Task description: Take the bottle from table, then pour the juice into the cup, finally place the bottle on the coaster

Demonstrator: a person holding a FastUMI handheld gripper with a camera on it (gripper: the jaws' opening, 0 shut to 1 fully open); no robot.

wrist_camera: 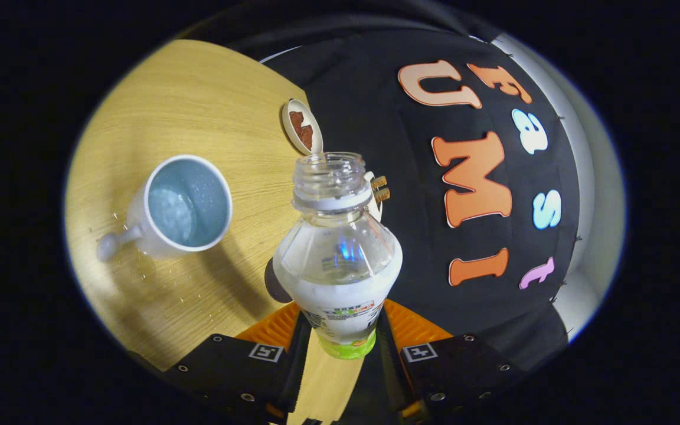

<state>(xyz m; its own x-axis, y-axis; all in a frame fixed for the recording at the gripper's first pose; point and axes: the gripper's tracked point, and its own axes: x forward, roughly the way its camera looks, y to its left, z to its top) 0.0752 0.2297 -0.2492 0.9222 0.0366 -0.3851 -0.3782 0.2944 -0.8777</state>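
The table (198,106), light wood grain, runs under everything beyond and to the left of the fingers, ending against the dark booth wall (363,94) on the right. The view is tilted, so the tabletop slopes away.

The bottle (337,260) stands out next: clear plastic, uncapped, with a threaded open neck pointing away from the fingers. A white liquid sits in its lower body, while the shoulder and neck look clear. A printed label wraps the lower part, with a green band at the base. The gripper (338,348) is closed on the bottle, one finger pressing each side near the base, and the bottle is lifted off the table.

The cup (182,205) stands on the table to the left of the bottle, well apart from it. It is white outside, pale blue inside, with a handle sticking out on its far-left side. A little whitish liquid lies in its bottom. Small droplets (157,271) speckle the wood beside and in front of the cup.

Beyond the bottle's mouth, near the table's edge, lies a small round coaster (303,127), pale-rimmed with a reddish-brown centre. Just beside the bottle's neck a small brown-and-white object (379,190) peeks out; what it is cannot be told.
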